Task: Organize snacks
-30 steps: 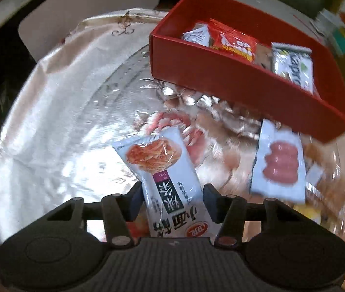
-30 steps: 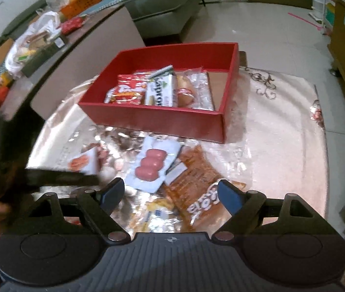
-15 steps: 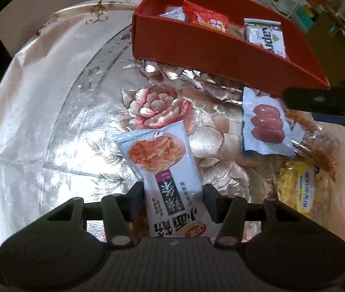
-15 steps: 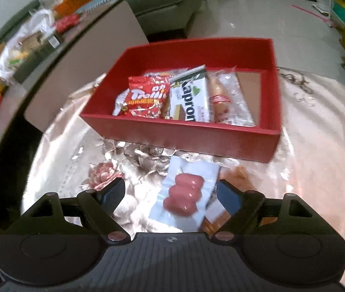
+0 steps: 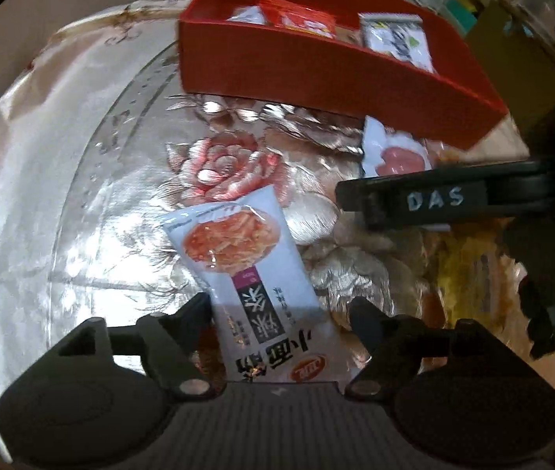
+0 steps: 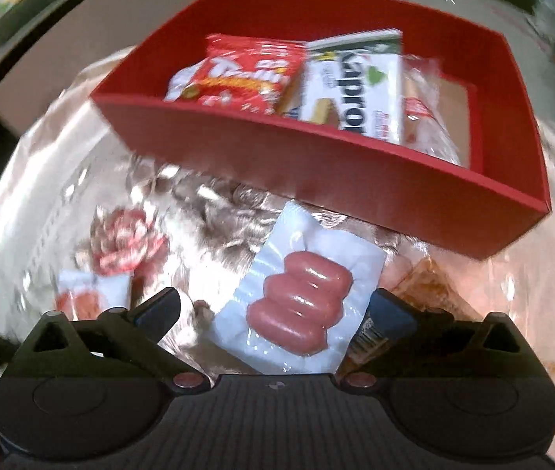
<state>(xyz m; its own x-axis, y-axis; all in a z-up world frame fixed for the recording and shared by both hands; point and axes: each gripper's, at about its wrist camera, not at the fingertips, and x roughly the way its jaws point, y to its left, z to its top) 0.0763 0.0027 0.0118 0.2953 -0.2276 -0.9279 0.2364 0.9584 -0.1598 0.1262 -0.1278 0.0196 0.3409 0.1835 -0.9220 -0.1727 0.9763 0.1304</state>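
Snack sort roughly half done, 2 packs mid-pickup.
Red box (image 6: 355, 172) on the counter (image 5: 42, 196) holds about 4 packs. Left gripper (image 5: 281, 309) clamps the noodle snack pack (image 5: 253, 270); right gripper (image 6: 273, 309) spread wide around the sausage pack (image 6: 301, 293) (not gripped yet). Orange pack (image 6: 430, 286) and yellow pack (image 5: 469, 266) left out.

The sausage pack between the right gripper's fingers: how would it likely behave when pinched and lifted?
The sausage pack is glossy film, so it may slip under the right gripper. Its wide flat border looks thin, so the edges would probably droop while the three sausages keep the middle firm. The weight likely sits in that middle, so an edge pinch might let it swing.
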